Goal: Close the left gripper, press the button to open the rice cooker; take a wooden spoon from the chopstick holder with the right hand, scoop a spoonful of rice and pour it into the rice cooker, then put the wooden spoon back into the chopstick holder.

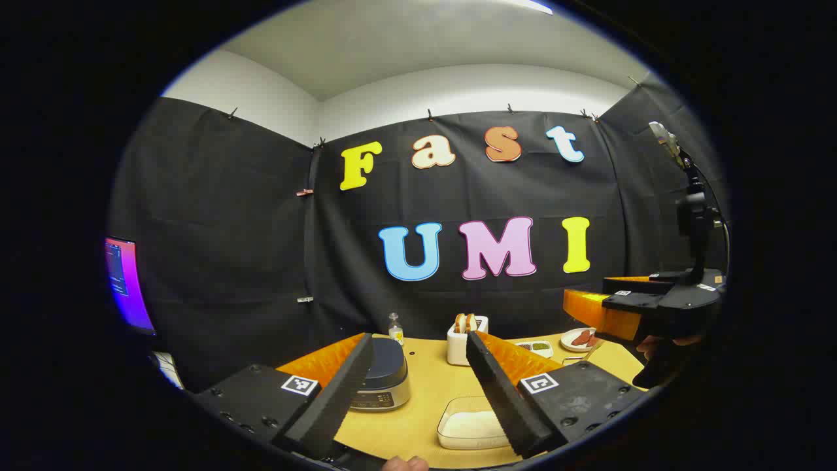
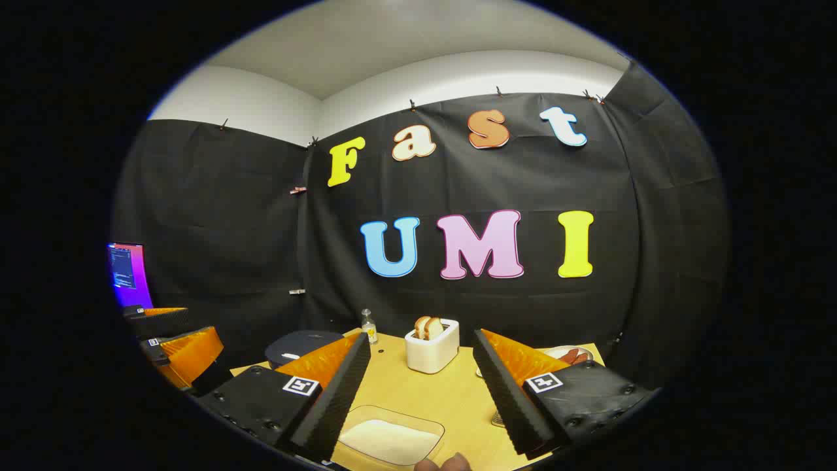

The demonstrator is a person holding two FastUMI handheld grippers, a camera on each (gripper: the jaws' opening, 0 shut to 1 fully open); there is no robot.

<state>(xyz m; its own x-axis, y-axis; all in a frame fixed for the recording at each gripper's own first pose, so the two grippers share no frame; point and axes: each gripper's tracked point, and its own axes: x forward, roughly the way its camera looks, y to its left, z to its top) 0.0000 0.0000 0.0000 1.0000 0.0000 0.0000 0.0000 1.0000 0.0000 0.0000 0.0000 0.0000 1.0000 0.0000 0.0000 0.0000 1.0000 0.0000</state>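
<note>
Yellow-tan surface (image 1: 431,392) carries everything, backed by the black cloth wall.

Left gripper (image 1: 418,392), in the left gripper view: fingers spread wide apart, nothing between them, held above the near edge of the surface. It also shows at the left edge of the right gripper view (image 2: 186,356), off the surface's left side.

Right gripper (image 2: 422,392), in the right gripper view: fingers likewise wide apart, holding nothing. It appears at the right of the left gripper view (image 1: 592,314), raised above the surface, a hand (image 1: 664,347) beneath it.

Rice cooker (image 1: 384,376): dark lid down, silver front panel, at the left of the surface, partly behind the left gripper's left finger.

Clear rice container (image 1: 472,425): white rice inside, near edge of the surface, right of the cooker and apart from it.

White holder (image 1: 465,340): toward the back, beyond the container, rounded wooden tops standing in it.

Plate (image 1: 579,339) with reddish food, back right.

Small bottle (image 1: 395,327) by the wall, behind the cooker.
</note>
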